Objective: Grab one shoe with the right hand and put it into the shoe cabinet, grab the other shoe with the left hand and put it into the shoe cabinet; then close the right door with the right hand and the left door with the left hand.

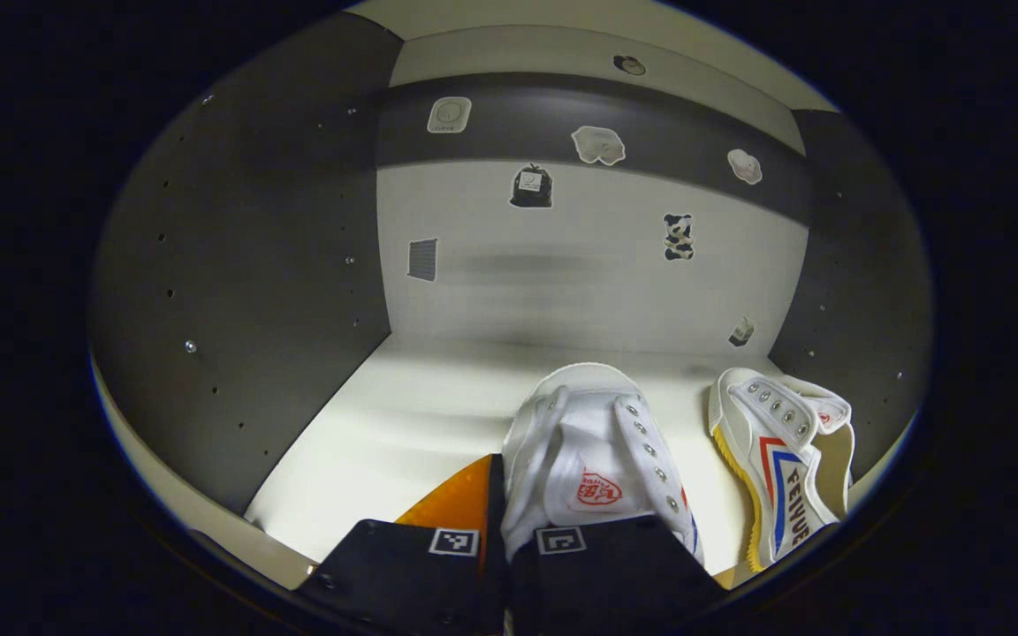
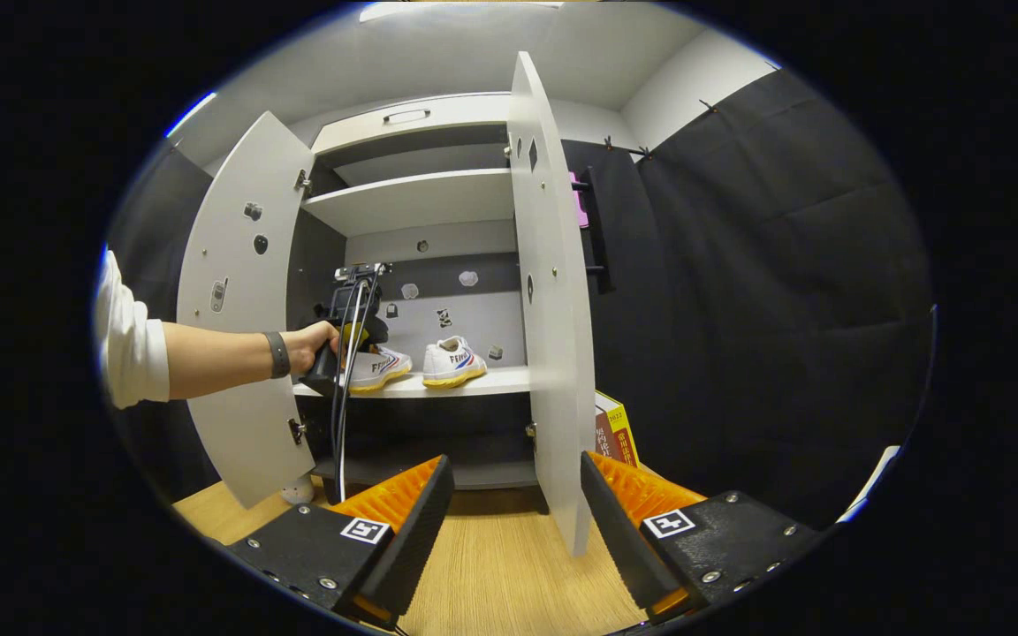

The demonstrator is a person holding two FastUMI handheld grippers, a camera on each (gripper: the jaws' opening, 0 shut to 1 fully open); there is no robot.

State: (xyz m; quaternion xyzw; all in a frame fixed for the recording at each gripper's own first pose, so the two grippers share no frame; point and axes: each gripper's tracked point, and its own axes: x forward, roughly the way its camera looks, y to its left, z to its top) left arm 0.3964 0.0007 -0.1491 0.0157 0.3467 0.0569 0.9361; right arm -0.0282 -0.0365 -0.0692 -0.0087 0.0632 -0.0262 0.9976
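left fingers (image 1: 509, 530) clamped on a shoe (image 1: 593, 459) over the cabinet shelf (image 1: 403, 415); right fingers (image 2: 516, 495) wide apart, empty

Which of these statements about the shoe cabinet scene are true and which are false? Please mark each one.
1. Both shoes are on the same shelf of the cabinet. True: the left shoe and the right shoe are side by side on the shelf.
2. The right door is already closed. False: the right door stands wide open, and so does the left door.
3. The right gripper holds a shoe. False: the right gripper is open and empty, back from the cabinet.
4. The left gripper is at the shelf with a shoe between its fingers. True: the left gripper is closed on the left shoe.
5. The shoes lie on the wooden floor. False: the floor bears no shoe.
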